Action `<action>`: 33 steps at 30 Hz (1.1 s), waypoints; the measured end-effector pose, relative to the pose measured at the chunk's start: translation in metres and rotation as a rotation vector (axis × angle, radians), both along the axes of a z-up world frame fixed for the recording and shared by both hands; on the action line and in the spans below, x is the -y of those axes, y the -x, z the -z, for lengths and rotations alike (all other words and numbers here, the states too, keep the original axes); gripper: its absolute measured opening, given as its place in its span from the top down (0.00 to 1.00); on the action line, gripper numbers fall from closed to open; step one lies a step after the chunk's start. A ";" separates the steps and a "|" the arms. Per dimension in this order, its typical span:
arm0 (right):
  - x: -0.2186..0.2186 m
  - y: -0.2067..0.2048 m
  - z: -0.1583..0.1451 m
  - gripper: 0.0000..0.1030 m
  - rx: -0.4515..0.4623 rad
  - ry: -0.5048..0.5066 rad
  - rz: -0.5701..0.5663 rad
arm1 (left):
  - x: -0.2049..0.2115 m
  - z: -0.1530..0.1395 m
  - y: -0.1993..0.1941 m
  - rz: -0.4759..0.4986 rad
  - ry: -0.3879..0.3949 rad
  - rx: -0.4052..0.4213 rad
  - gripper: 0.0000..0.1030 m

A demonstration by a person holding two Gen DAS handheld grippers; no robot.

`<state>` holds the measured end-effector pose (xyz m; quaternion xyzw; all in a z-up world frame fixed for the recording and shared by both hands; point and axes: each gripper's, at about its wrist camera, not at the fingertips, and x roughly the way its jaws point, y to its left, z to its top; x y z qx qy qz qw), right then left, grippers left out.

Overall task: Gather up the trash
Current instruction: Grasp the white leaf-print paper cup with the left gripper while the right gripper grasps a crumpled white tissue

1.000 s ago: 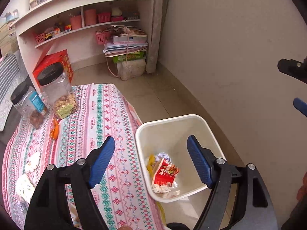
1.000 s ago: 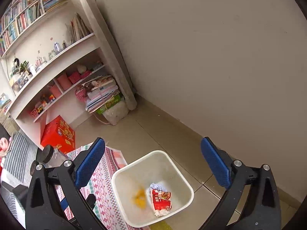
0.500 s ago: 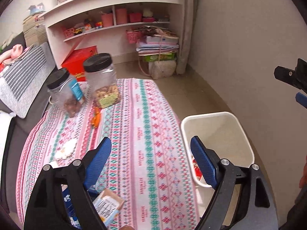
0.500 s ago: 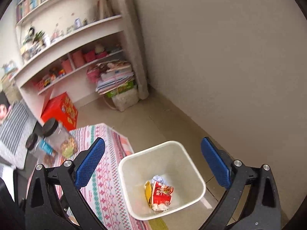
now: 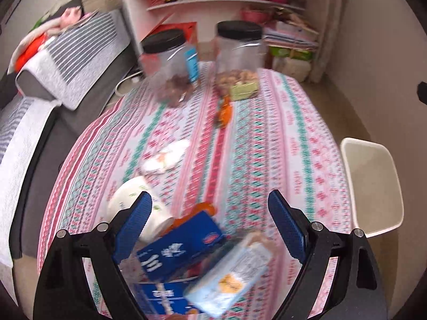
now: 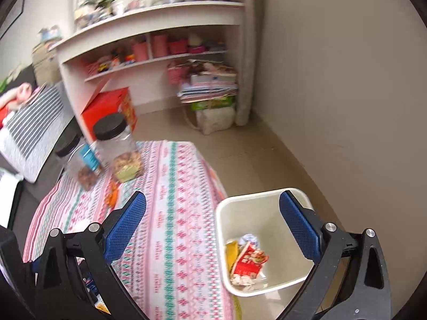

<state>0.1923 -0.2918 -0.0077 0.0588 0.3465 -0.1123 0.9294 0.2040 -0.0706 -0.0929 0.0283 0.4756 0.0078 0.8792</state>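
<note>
Trash on the table (image 5: 267, 138) is what I count first: two blue boxes, the upper one (image 5: 181, 248) tilted and a second (image 5: 160, 296) at the table's near edge, one pale blue packet (image 5: 232, 274) just beside them, one white cup (image 5: 130, 200) lying on its side, one white wrapper (image 5: 165, 157) toward the table's middle, and one orange scrap (image 5: 225, 112) near the jars. It is all blurred, so I cannot read finer detail. At the table's far end I see two clear jars with black lids, one (image 5: 170, 66) on the left and one (image 5: 238, 58) on the right. My left gripper (image 5: 210, 226) hangs over the near pile with its jaws spread wide and nothing between them. One white bin (image 6: 267, 240) stands on the floor against the table's right side; inside I make out a red packet (image 6: 248, 262), a yellow scrap (image 6: 231, 250) and a crumpled white wad (image 6: 248, 238). My right gripper (image 6: 213, 226) sits above the table's right edge and the bin, likewise wide apart and holding nothing.
</note>
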 end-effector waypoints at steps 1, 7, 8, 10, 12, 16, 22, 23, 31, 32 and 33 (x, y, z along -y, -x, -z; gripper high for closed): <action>-0.006 -0.003 0.003 0.07 -0.009 -0.007 -0.011 | -0.012 0.004 -0.004 -0.020 0.003 -0.017 0.16; -0.043 -0.018 0.022 0.07 -0.060 -0.046 -0.067 | -0.082 0.047 -0.028 -0.177 0.165 -0.237 0.16; -0.048 -0.020 0.024 0.07 -0.066 -0.043 -0.075 | -0.090 0.054 -0.031 -0.205 0.191 -0.270 0.16; -0.059 -0.025 0.029 0.07 -0.078 -0.034 -0.091 | -0.104 0.069 -0.039 -0.250 0.245 -0.332 0.16; -0.068 -0.030 0.033 0.07 -0.093 -0.031 -0.105 | -0.111 0.077 -0.047 -0.275 0.271 -0.360 0.16; -0.081 -0.040 0.042 0.07 -0.124 -0.038 -0.127 | -0.122 0.095 -0.060 -0.305 0.324 -0.427 0.17; -0.104 -0.050 0.053 0.07 -0.162 -0.048 -0.185 | -0.128 0.085 -0.062 -0.271 0.344 -0.391 0.34; -0.109 -0.051 0.055 0.07 -0.170 -0.052 -0.196 | -0.130 0.077 -0.060 -0.260 0.339 -0.367 0.35; -0.137 -0.069 0.090 0.07 -0.309 -0.268 -0.248 | -0.182 -0.003 -0.037 -0.276 0.328 -0.130 0.35; -0.143 -0.073 0.095 0.07 -0.330 -0.304 -0.250 | -0.193 -0.016 -0.032 -0.288 0.334 -0.093 0.35; -0.149 -0.077 0.100 0.07 -0.347 -0.333 -0.253 | -0.201 -0.025 -0.030 -0.297 0.334 -0.066 0.35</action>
